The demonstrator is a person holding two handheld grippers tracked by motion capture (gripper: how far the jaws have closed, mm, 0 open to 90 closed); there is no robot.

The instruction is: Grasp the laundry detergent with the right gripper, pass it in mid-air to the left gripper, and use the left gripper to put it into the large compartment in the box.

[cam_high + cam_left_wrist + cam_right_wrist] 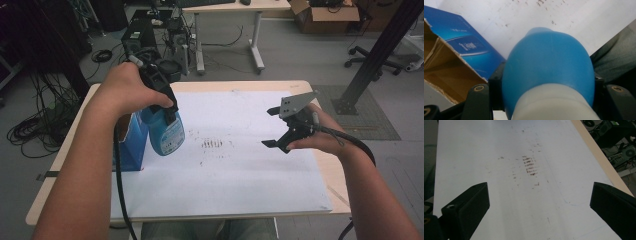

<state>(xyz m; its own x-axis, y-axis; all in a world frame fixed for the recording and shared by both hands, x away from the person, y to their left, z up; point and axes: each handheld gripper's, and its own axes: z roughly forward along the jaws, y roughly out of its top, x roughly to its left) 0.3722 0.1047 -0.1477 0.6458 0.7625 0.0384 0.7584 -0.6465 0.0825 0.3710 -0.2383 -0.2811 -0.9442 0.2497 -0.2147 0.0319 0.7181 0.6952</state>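
A blue bottle (165, 132) with a pale label hangs just above the white sheet (240, 175), next to a blue carton (131, 145). My left gripper (167, 107) is shut on the bottle's upper part. In the left gripper view the bottle's blue body (549, 60) bulges between the jaws, and the carton (466, 47) lies open, showing its brown inside. My right gripper (268, 127) hovers open over the sheet's right half with nothing between its jaws (540, 187). Brown smudges (211, 144) mark the sheet's middle (529, 165).
The wooden table (330, 165) shows its rim around the sheet. Beyond it stand a computer tower (140, 35), a white desk (255, 35) and a black post (375, 55). Cables (35, 130) lie on the floor at the left. A trouser leg (614, 60) shows below the table edge.
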